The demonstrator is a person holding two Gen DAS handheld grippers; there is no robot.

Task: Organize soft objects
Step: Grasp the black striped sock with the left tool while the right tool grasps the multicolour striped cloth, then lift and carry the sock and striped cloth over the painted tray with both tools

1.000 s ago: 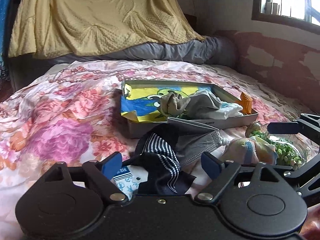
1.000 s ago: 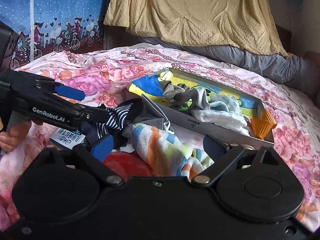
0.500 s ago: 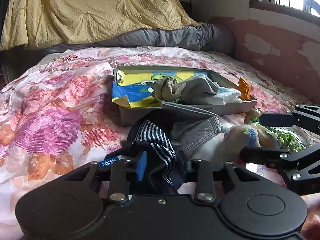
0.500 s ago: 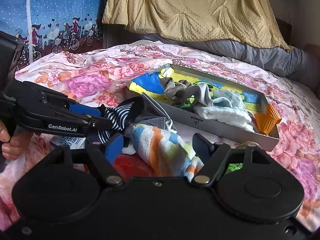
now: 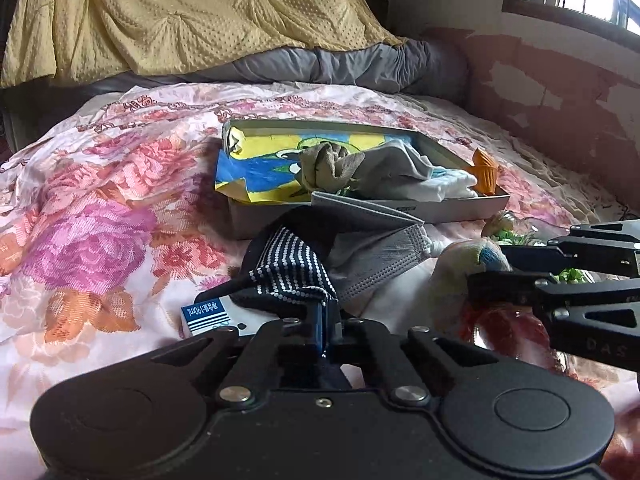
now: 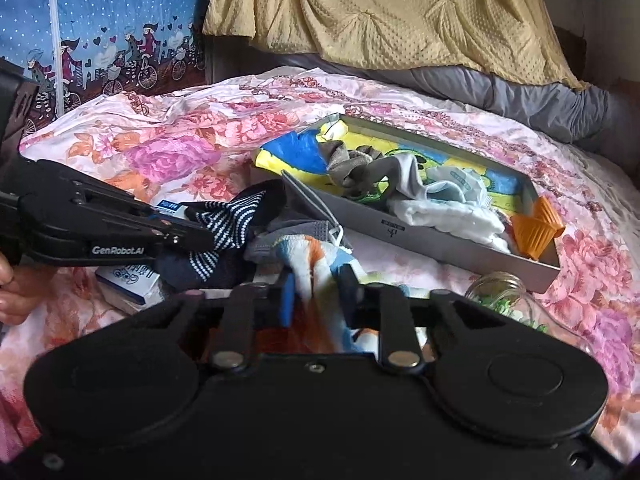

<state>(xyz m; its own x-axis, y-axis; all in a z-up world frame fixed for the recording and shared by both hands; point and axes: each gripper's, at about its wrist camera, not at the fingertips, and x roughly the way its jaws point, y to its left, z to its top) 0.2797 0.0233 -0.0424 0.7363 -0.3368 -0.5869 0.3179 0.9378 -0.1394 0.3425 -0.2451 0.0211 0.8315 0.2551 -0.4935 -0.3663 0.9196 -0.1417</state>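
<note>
A grey tray [image 5: 472, 205] [image 6: 448, 240] on the bed holds grey and white soft cloths [image 5: 384, 168] [image 6: 440, 208] and an orange cup [image 5: 485, 170] [image 6: 536, 228]. My left gripper [image 5: 325, 312] [image 6: 200, 240] is shut on a dark striped sock [image 5: 292, 268] [image 6: 228, 224] in front of the tray. My right gripper [image 6: 316, 292] [image 5: 480, 280] is shut on a multicoloured striped cloth [image 6: 316, 264] [image 5: 468, 256] beside it. A grey face mask [image 5: 376, 248] [image 6: 304, 232] lies between the sock and the cloth.
A small blue-and-white carton [image 5: 208, 312] [image 6: 128, 276] lies under the sock. A glass jar with green bits [image 6: 504, 296] [image 5: 520, 232] lies right of the cloth. The floral bedspread [image 5: 100, 220] stretches left; a yellow blanket [image 5: 192, 12] hangs behind.
Both grippers have closed: the left onto the striped sock, the right onto the multicoloured cloth. Both have moved slightly forward toward the items.
</note>
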